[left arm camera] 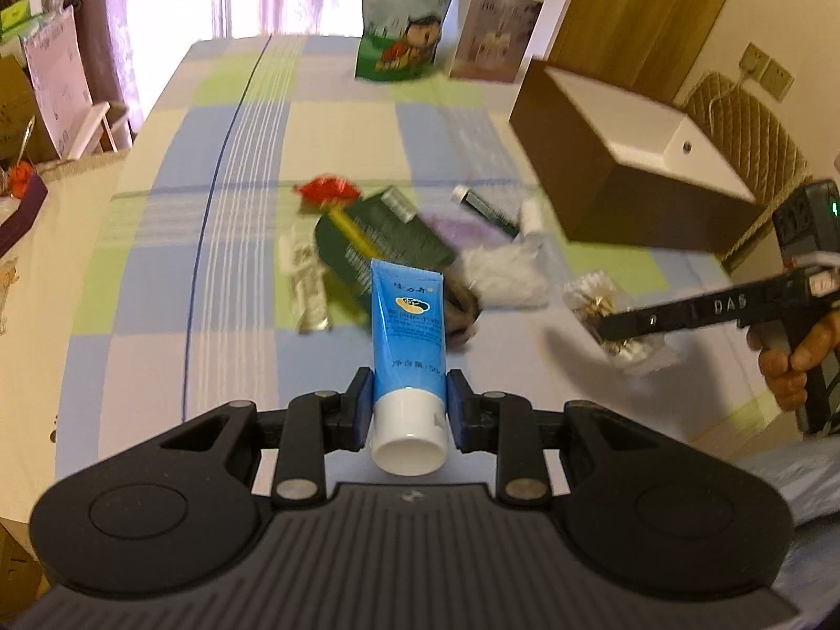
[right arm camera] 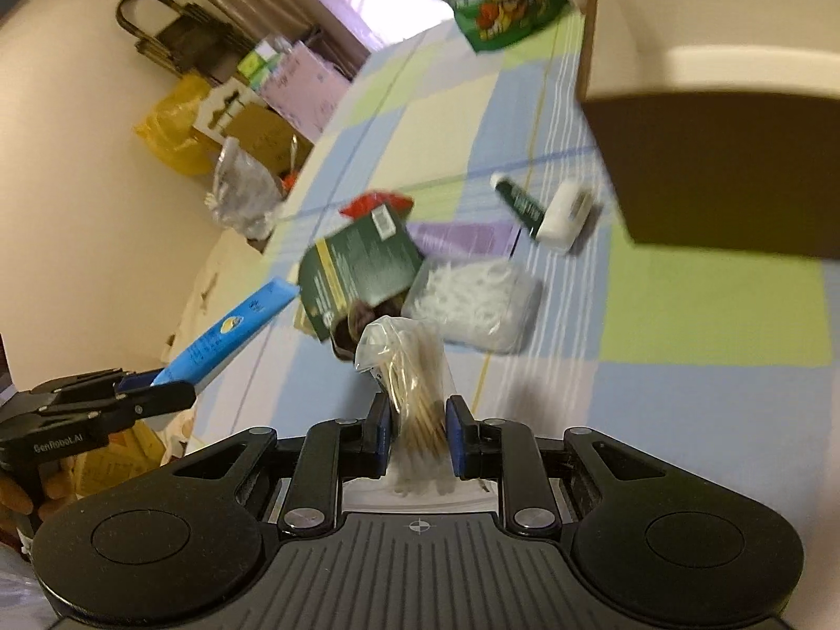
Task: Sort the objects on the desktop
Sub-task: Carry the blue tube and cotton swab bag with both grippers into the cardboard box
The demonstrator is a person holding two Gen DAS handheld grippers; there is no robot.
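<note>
Left gripper (left arm camera: 409, 399) clamps blue tube (left arm camera: 408, 325); only right wrist view shows right gripper (right arm camera: 418, 420) pinching toothpick bag (right arm camera: 409, 367).

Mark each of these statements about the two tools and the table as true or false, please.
1. The left tool holds a blue tube near its white cap. True.
2. The right tool is open and empty. False: it is shut on a clear bag of sticks.
3. The brown box has its opening on top. True.
4. The blue tube lies flat on the cloth. False: it is lifted in the left tool.
5. A green packet lies among the pile on the cloth. True.
</note>
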